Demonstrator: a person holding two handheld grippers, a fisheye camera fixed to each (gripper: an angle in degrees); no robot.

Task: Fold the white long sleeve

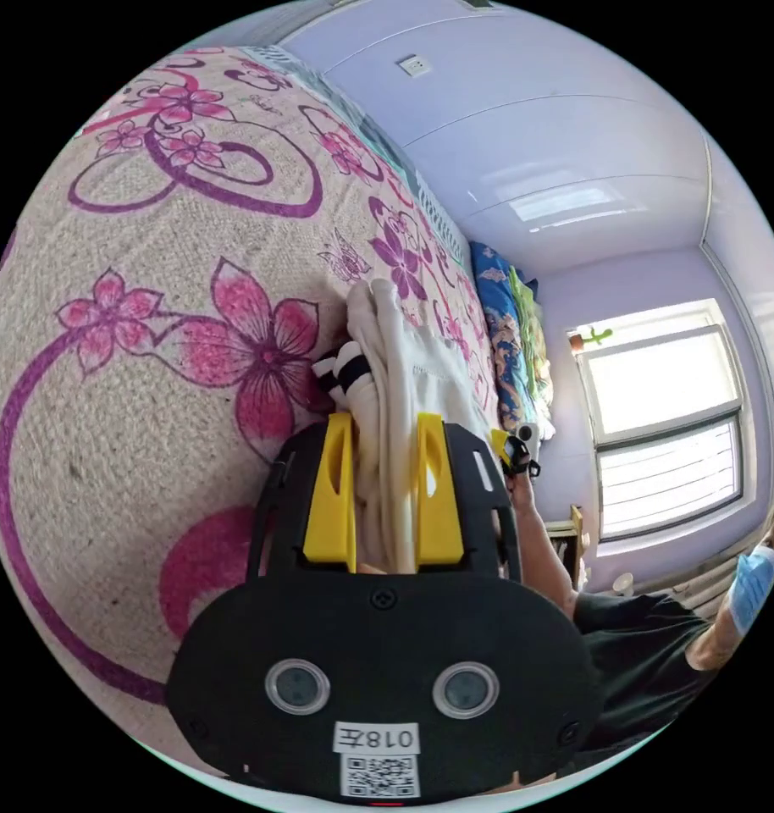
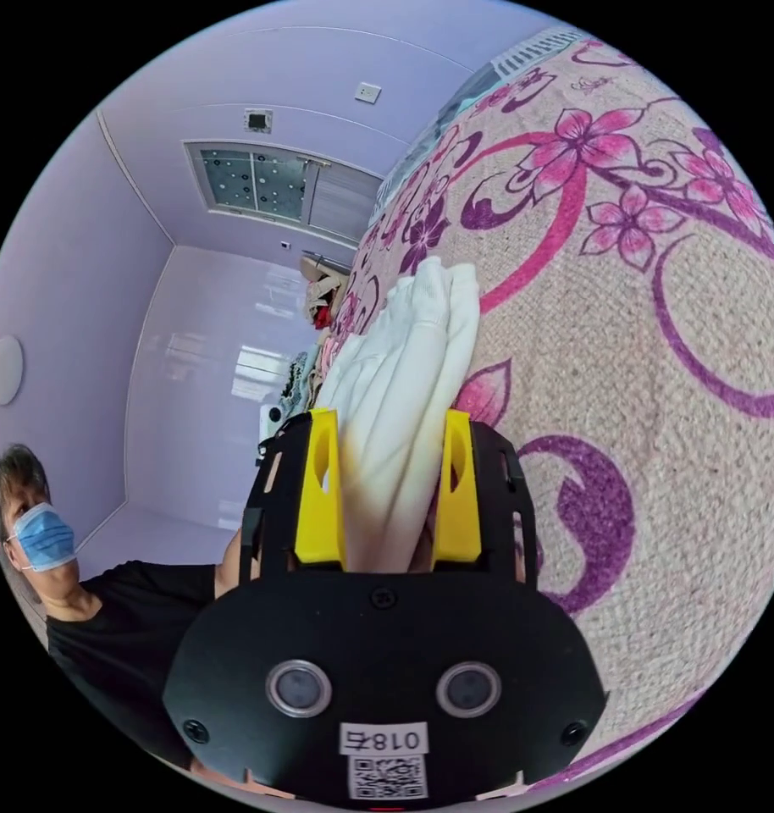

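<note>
In the left gripper view the left gripper [image 1: 386, 474] has both yellow jaws clamped on a bunched fold of the white long sleeve [image 1: 404, 356], which hangs against the flowery pink and purple bedspread [image 1: 150, 339], with a black and white striped cuff [image 1: 340, 368] poking out beside it. In the right gripper view the right gripper [image 2: 389, 474] is clamped on another gathered part of the same shirt [image 2: 404, 373], right up against the bedspread [image 2: 658, 381]. A person in a black top [image 2: 116, 627] shows off to the side, and there's a bright window [image 1: 658, 406] in the left gripper view.
</note>
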